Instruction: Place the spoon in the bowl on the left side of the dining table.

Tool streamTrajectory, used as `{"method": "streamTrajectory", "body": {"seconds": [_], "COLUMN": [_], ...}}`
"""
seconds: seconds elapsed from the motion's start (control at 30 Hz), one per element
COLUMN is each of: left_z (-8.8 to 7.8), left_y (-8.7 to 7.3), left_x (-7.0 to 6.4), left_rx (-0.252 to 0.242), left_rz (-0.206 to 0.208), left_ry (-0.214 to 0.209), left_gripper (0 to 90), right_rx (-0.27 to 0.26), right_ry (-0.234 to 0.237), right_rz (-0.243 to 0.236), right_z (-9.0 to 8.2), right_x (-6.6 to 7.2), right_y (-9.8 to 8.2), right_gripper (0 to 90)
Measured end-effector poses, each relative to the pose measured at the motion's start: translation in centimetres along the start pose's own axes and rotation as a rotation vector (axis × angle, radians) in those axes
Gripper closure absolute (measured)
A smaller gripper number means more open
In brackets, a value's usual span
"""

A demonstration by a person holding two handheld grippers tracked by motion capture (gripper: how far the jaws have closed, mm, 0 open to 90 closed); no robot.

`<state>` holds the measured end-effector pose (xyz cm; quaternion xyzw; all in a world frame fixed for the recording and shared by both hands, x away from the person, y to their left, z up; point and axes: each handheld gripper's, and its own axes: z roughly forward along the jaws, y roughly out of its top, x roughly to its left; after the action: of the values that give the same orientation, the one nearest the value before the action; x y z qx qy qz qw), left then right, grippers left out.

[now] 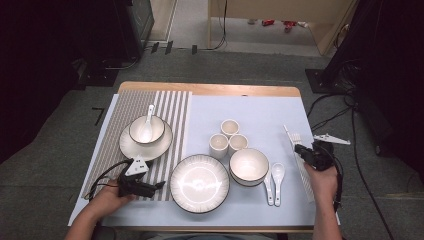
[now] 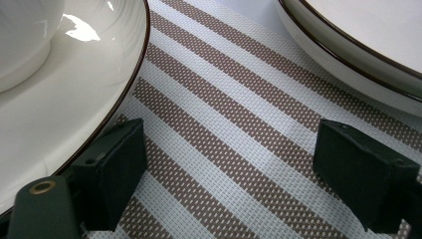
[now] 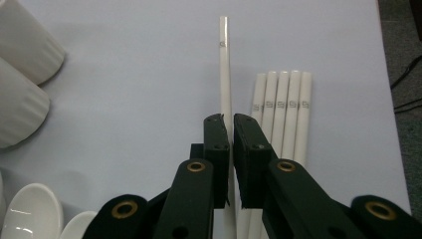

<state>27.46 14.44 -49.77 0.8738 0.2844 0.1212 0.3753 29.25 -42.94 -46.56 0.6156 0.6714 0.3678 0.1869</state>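
Step in hand, by judgement: picking one chopstick (image 3: 225, 69) out of the row, presumably to go to the place setting.

R gripper (image 3: 232, 124) clenched on that single white chopstick, jaws nearly together w/ the stick between them. Remaining chopsticks (image 3: 281, 114) lie side by side just right of it, parallel, on the blue mat (image 3: 139, 74). In high view, R gripper (image 1: 312, 152) sits at right edge of desk (image 1: 210, 89), over the chopsticks, well apart from the spoons (image 1: 273, 182) and bowl (image 1: 248, 166).

Held stick: long axis runs straight away from the gripper, far tip pointing toward back of desk, printed mark near that tip. Roughly level, aligned w/ the others; tip reaches past theirs.

L gripper (image 2: 229, 174) released, jaws wide, nothing between; resting low on striped placemat (image 2: 234, 124) between plate rim (image 2: 99, 99) and another plate (image 2: 348, 50).

Next move calls for: lift clear w/o dragging neighbours, keep stick level, carry left across the mat.
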Motion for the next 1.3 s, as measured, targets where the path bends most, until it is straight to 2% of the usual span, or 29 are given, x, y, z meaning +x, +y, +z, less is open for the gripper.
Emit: {"method": "streamTrajectory", "body": {"seconds": [0.37,0.7,1.1,1.3], "left_z": [0.0,0.0,0.0,0.0], "left_y": [0.0,0.0,0.0,0.0], "left_x": [0.0,0.0,0.0,0.0], "left_rx": [-0.001,-0.003,-0.003,-0.002], "left_rz": [0.0,-0.002,-0.002,-0.002], "left_ry": [0.0,0.001,0.001,0.001], "left_gripper": [13.8,13.8,13.8,13.8], "right_rx": [0.003,-0.01,-0.008,-0.02], "right_ry": [0.027,0.047,0.081,0.096], "right_rz": [-0.02,-0.059,-0.071,-0.11], "right_z": [0.3,0.3,0.5,0.5], "right_x": [0.8,2.0,2.8,3.9], "right_y": [0.5,1.1,1.5,2.2], "right_gripper": [85.3,85.3,85.3,85.3]}}
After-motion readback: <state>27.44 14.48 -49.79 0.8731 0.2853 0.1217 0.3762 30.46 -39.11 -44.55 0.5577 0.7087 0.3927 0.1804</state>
